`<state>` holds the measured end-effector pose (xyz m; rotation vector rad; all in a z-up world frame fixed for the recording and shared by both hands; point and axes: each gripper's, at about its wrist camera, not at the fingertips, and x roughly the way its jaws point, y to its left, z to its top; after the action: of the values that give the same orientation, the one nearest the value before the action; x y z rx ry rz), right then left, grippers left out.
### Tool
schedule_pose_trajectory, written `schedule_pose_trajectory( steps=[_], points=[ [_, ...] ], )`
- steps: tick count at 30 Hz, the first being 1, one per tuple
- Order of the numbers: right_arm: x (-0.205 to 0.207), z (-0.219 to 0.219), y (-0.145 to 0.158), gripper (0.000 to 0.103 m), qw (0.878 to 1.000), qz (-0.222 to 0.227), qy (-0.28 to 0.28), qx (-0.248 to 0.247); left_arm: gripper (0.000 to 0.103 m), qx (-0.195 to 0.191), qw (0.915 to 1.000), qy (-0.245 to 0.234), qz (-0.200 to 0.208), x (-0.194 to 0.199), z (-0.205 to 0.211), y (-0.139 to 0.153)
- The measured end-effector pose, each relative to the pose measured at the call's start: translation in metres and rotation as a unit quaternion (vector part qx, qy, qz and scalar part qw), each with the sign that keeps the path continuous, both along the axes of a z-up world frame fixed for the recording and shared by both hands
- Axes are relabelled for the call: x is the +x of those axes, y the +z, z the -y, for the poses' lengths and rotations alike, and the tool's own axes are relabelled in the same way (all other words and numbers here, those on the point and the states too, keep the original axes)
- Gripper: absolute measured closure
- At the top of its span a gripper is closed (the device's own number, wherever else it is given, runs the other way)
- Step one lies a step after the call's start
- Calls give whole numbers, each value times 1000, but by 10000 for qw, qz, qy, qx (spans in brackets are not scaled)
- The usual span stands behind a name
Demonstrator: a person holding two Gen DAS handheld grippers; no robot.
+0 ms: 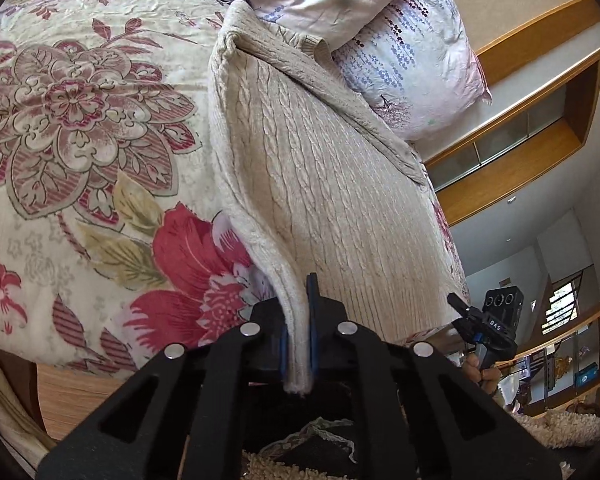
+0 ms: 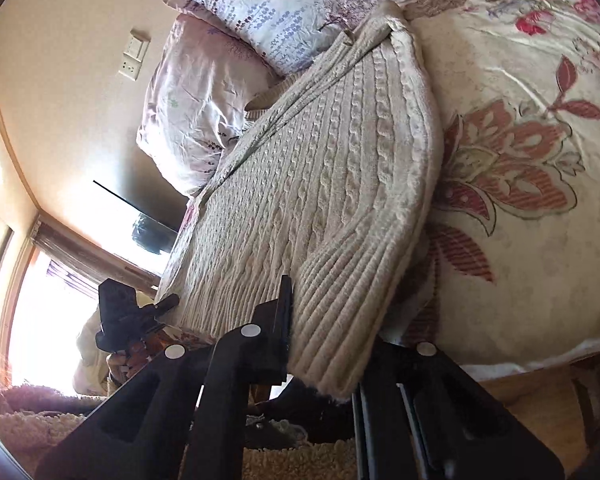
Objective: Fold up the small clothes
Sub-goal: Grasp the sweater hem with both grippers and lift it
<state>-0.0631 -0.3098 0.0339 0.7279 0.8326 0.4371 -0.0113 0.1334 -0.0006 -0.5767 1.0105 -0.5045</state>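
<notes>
Left gripper [image 1: 298,320] and right gripper [image 2: 324,336] clamp sweater [image 1: 320,184] hem; wall switch [image 2: 134,56] right view only.

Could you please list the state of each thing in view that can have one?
Left gripper: shut on the sweater's hem.
Right gripper: shut on the sweater's ribbed hem.
Sweater: cream cable knit, lying on the bed with a side folded over.
Floral bedspread: spread on the bed, lightly wrinkled.
Pillows: stacked behind the sweater.
</notes>
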Motion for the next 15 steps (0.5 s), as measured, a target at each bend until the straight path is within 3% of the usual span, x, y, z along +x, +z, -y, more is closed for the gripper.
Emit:
schedule_pose_trajectory(
  steps=[5, 10, 15],
  points=[
    [16, -6, 38, 95, 9945, 647, -256, -777, 96, 363, 9980, 32, 515, 16, 1, 20],
    [40, -24, 65, 95, 9770, 1138, -361, -1766, 97, 692, 9926, 229, 972, 41, 1, 43],
    [74, -30, 83, 95, 9624, 1394, -596, -2254, 97, 968, 9852, 428, 1350, 74, 1, 66]
  ],
)
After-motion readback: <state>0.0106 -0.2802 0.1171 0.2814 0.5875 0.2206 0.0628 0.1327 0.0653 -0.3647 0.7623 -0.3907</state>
